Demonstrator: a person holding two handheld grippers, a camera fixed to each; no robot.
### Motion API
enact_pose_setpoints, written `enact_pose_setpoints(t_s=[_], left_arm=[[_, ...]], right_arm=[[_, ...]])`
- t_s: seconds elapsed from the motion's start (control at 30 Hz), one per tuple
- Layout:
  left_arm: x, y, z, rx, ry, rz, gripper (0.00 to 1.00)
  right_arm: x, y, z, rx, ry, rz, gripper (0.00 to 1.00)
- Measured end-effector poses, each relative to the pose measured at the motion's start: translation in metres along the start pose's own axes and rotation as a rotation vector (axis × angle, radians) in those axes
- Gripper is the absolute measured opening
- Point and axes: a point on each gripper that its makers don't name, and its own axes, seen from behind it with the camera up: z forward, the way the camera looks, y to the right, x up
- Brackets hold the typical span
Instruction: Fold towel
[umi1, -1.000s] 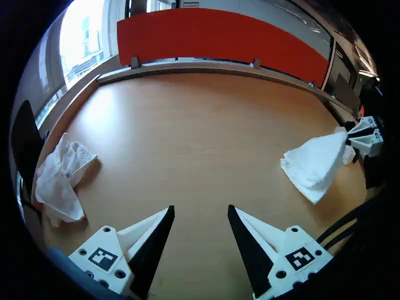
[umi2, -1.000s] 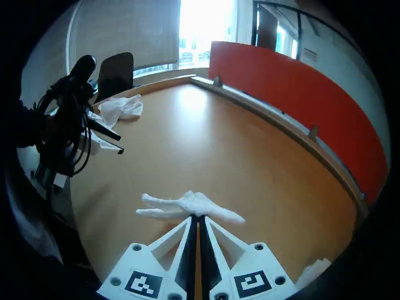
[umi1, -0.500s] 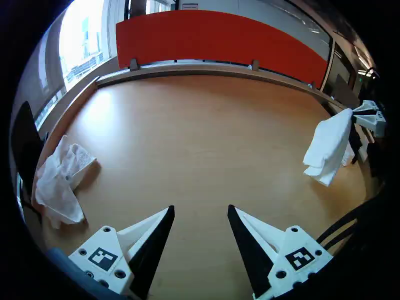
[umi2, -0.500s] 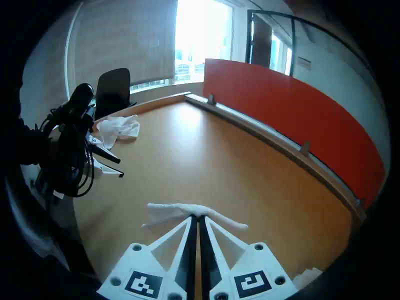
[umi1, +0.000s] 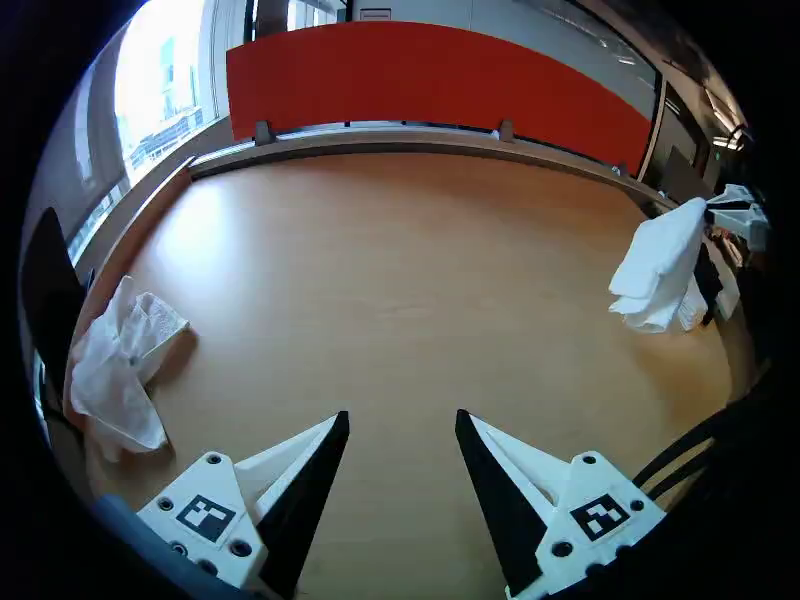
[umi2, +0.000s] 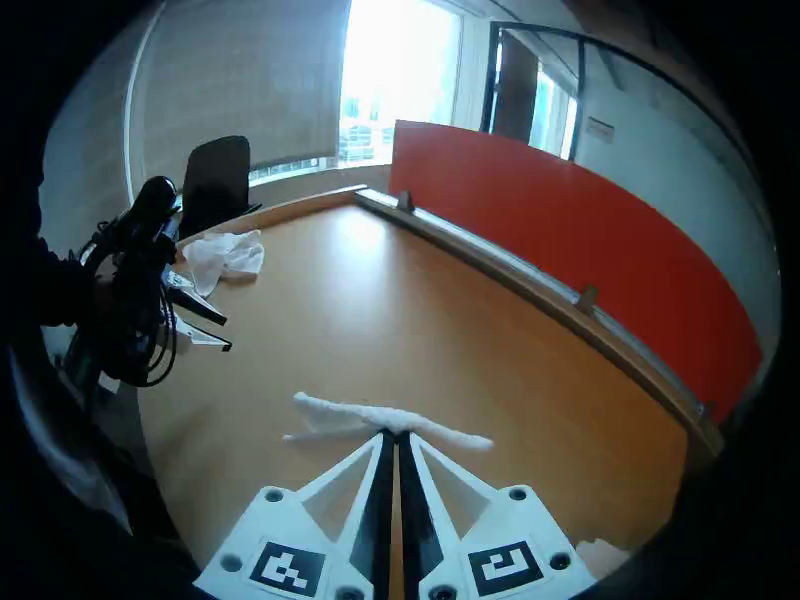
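Raised higher, towel (umi1: 660, 265) hangs clamped in right gripper (umi2: 397, 437); left gripper (umi1: 401, 414) spread wide, empty

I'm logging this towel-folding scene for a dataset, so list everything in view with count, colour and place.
held towel: one, white, hanging from the right gripper near a table edge
crumpled towel: one, white, lying at the opposite table edge
table: one, light wood, beneath both towels
partition: one, red, along the table's back edge
office chair: one, black, beyond the crumpled towel
window: bright, behind the partition
left gripper: one, white with black fingers, open, empty, above the table
right gripper: one, same colours, shut on held towel
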Motion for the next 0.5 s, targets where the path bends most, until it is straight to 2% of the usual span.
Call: enact_pose_setpoints(t_s=[0.5], left_arm=[[0.003,0.0,0.001,0.002,-0.001,0.005,0.78]], right_arm=[[-0.01,0.077,-0.03,-0.088,-0.021,0.038,0.04]])
